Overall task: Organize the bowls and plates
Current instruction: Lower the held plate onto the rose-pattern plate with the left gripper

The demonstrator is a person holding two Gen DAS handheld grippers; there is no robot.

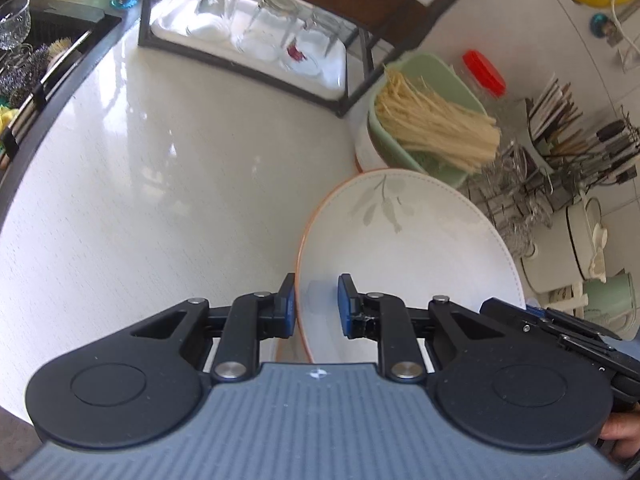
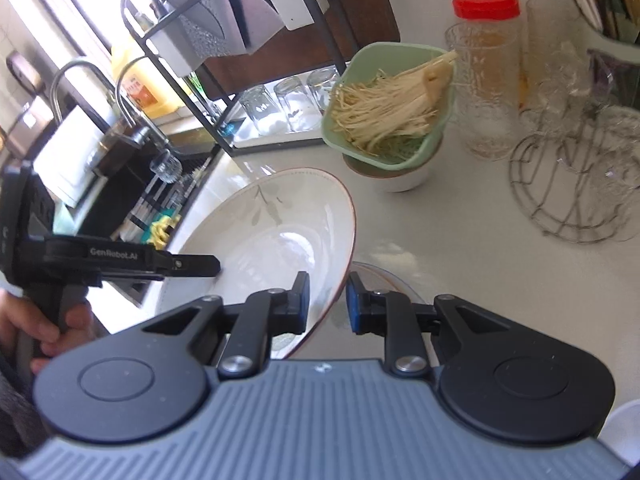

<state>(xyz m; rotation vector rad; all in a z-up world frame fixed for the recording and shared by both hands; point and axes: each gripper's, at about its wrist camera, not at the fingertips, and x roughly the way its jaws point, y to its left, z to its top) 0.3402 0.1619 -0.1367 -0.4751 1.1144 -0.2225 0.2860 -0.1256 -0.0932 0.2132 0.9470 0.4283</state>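
A white plate with an orange rim and a grey leaf print (image 1: 412,240) is held tilted above the counter; it also shows in the right wrist view (image 2: 272,232). My left gripper (image 1: 317,306) straddles its left rim, one finger on each side, with a gap to the pads. My right gripper (image 2: 328,302) straddles the opposite rim the same way. The left gripper's body (image 2: 120,262) shows at the plate's far edge. A clear glass dish (image 2: 380,276) lies on the counter under the plate's right edge.
A green basket of enoki mushrooms (image 1: 428,120) sits on a white bowl (image 2: 400,178) behind the plate. A dish rack with upturned glasses (image 1: 256,36) stands at the back. The sink (image 1: 36,52) is left. A red-lidded jar (image 2: 486,72), wire stand (image 2: 576,184), utensil holder (image 1: 568,132).
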